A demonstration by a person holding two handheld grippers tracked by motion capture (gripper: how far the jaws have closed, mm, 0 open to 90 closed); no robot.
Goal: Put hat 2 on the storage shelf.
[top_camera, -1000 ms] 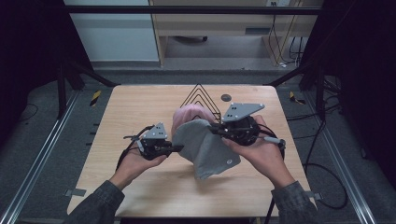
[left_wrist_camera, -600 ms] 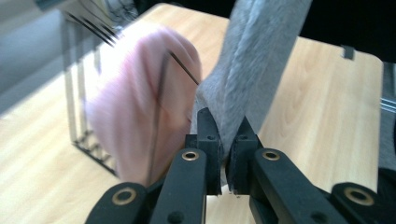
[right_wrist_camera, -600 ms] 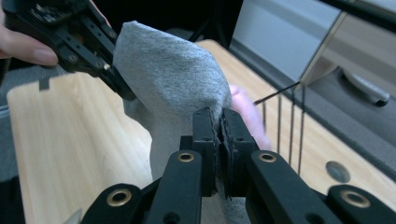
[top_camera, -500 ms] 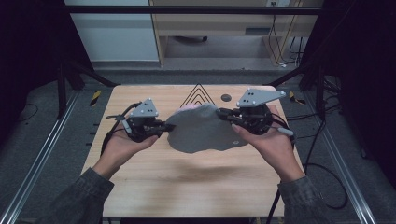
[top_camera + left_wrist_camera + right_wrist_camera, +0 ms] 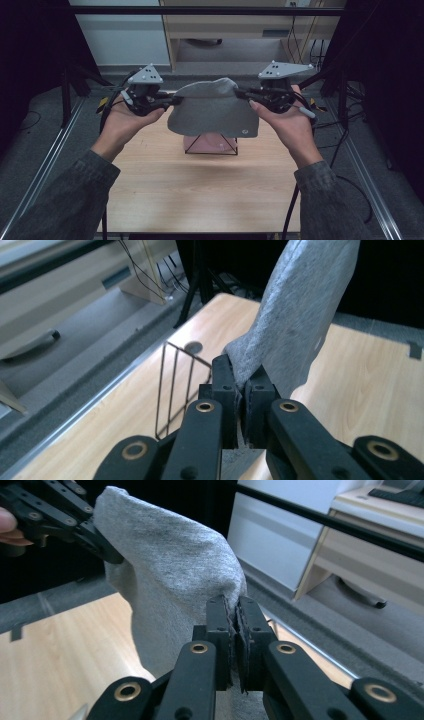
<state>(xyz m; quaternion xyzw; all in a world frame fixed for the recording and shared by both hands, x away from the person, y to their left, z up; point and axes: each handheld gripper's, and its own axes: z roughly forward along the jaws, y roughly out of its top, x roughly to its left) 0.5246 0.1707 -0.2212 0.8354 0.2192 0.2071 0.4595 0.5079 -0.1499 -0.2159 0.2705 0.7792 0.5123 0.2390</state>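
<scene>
Above the table (image 5: 165, 185): grey cloth (image 5: 212, 110) held aloft, clear of the surface.
Left gripper (image 5: 172, 101) and right gripper (image 5: 239, 93) each clenched on opposite cloth edges; wire rack (image 5: 210, 145) with pink cloth (image 5: 202, 144) directly beneath, partly screened.

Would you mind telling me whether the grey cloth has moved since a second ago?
Yes. The grey cloth has gone up: it lay on the table beside the wire rack, and now hangs above it, stretched between both grippers.
</scene>
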